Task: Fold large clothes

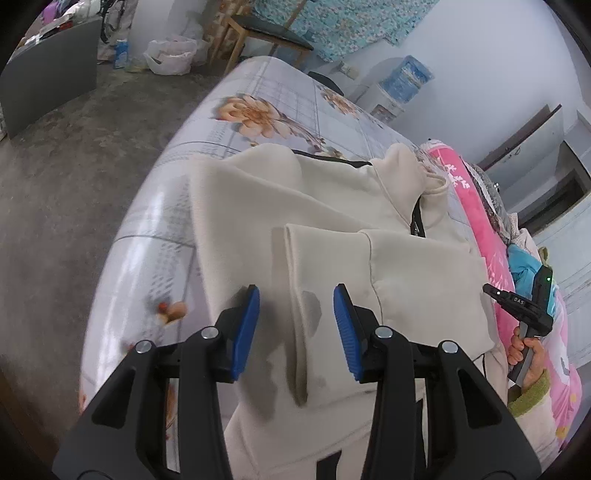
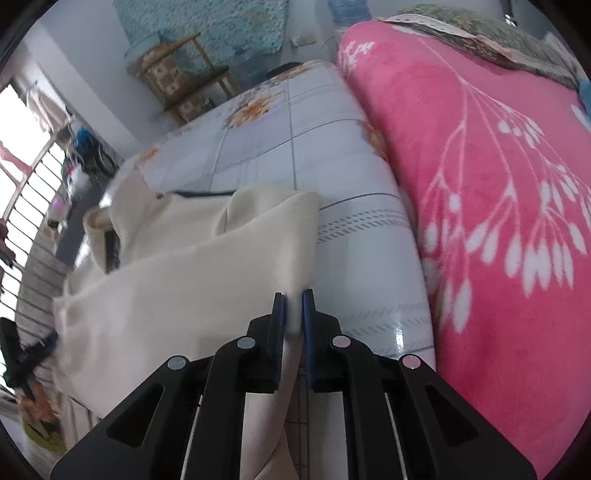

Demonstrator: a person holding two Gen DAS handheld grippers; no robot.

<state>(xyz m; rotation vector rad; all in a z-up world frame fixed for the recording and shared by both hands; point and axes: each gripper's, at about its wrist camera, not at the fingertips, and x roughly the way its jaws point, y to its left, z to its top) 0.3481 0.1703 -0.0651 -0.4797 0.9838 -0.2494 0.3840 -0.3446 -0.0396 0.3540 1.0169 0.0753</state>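
A large cream hoodie [image 1: 295,199] lies spread on a bed with a floral sheet [image 1: 277,107], its hood toward the pink blanket. One sleeve is folded across the body. My left gripper [image 1: 297,325] hovers over that sleeve's cuff, open, its blue pads [image 1: 251,325] well apart and pressing on nothing. In the right wrist view my right gripper [image 2: 293,317] is shut on a side edge of the hoodie [image 2: 184,277], with cream cloth pinched between the pads. The left wrist view shows the right gripper's body [image 1: 524,314] at the far right, held by a hand.
A pink flowered blanket [image 2: 498,221] runs along the bed beside the hoodie. Bare sheet [image 2: 314,147] lies beyond the garment. A wooden chair [image 1: 266,33], a white plastic bag [image 1: 170,55] and a water dispenser [image 1: 402,85] stand on the concrete floor past the bed.
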